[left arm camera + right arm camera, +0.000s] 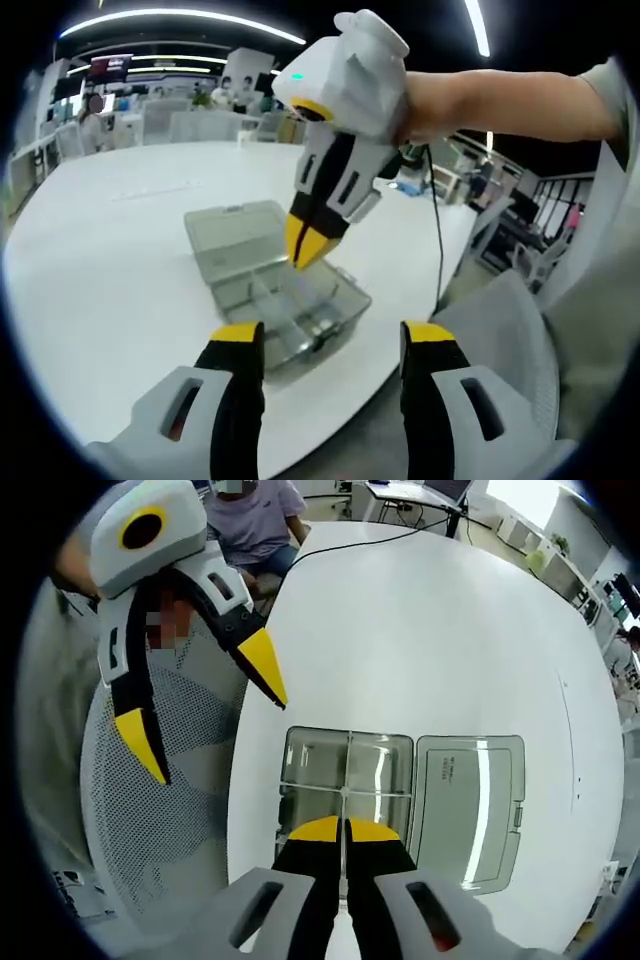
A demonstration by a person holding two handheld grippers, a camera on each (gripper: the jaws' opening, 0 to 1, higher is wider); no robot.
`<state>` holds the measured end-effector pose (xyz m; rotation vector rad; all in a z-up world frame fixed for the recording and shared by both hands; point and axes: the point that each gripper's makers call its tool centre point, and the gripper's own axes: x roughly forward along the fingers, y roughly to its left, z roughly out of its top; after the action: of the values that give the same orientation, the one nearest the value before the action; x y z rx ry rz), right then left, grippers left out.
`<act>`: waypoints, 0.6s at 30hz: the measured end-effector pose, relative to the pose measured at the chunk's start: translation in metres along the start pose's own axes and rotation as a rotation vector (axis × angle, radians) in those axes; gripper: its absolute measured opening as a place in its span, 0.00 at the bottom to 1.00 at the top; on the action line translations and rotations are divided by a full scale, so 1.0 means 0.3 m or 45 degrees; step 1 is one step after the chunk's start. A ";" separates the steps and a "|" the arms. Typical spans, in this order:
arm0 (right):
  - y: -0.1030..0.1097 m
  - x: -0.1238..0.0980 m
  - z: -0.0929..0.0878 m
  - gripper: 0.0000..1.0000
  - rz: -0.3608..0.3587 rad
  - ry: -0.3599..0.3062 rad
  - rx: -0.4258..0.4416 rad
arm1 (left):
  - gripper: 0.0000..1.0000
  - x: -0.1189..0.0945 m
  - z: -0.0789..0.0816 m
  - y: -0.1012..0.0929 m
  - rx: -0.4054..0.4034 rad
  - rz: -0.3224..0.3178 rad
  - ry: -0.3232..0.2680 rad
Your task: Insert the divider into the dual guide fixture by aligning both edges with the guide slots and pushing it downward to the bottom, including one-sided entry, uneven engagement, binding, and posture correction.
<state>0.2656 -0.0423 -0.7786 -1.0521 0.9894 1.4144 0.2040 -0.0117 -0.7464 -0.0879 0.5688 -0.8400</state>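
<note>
Right gripper [343, 830] clamps the clear divider [345, 780] over the box [300, 770]; left gripper [330, 340] gapes wide.

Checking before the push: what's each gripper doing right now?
Left gripper: open, holding nothing.
Right gripper: shut on the divider, over the box.

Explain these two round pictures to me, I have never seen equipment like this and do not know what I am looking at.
No robot here: a person holds a pair of yellow-tipped tongs in each hand, and a small camera rides on each pair. One picture looks along the left tongs, which are open above the table edge. The other looks down along the right tongs, closed on a thin clear divider. On the white table lies a clear plastic box with its lid flipped open beside it. The divider is held over the box, lined up with its middle partition.
</note>
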 end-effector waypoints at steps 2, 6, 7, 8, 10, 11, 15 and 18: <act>0.002 -0.002 -0.004 0.00 0.000 -0.001 0.040 | 0.51 0.002 -0.001 0.001 0.001 -0.002 -0.002; 0.006 -0.007 -0.004 0.00 -0.008 -0.004 0.033 | 0.51 0.003 -0.004 0.003 0.001 -0.002 -0.001; 0.009 -0.007 -0.006 0.00 -0.007 0.000 0.047 | 0.51 0.003 -0.003 0.003 0.002 -0.002 -0.002; 0.010 -0.007 -0.006 0.00 -0.009 -0.002 0.040 | 0.51 0.003 -0.002 0.001 0.001 -0.002 -0.003; 0.010 -0.006 -0.010 0.00 -0.012 -0.006 0.039 | 0.51 0.002 0.000 -0.005 0.002 -0.002 -0.003; 0.011 -0.005 -0.012 0.00 -0.011 -0.005 0.043 | 0.51 0.000 0.003 -0.009 0.004 -0.002 -0.004; 0.011 0.003 -0.019 0.00 -0.014 -0.011 0.046 | 0.51 -0.004 0.004 -0.018 0.003 -0.001 -0.004; 0.011 0.005 -0.018 0.00 -0.015 -0.018 0.068 | 0.51 -0.006 0.005 -0.023 0.003 -0.001 -0.003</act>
<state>0.2627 -0.0474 -0.7813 -1.0063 1.0037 1.3770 0.1991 -0.0151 -0.7423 -0.0869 0.5653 -0.8411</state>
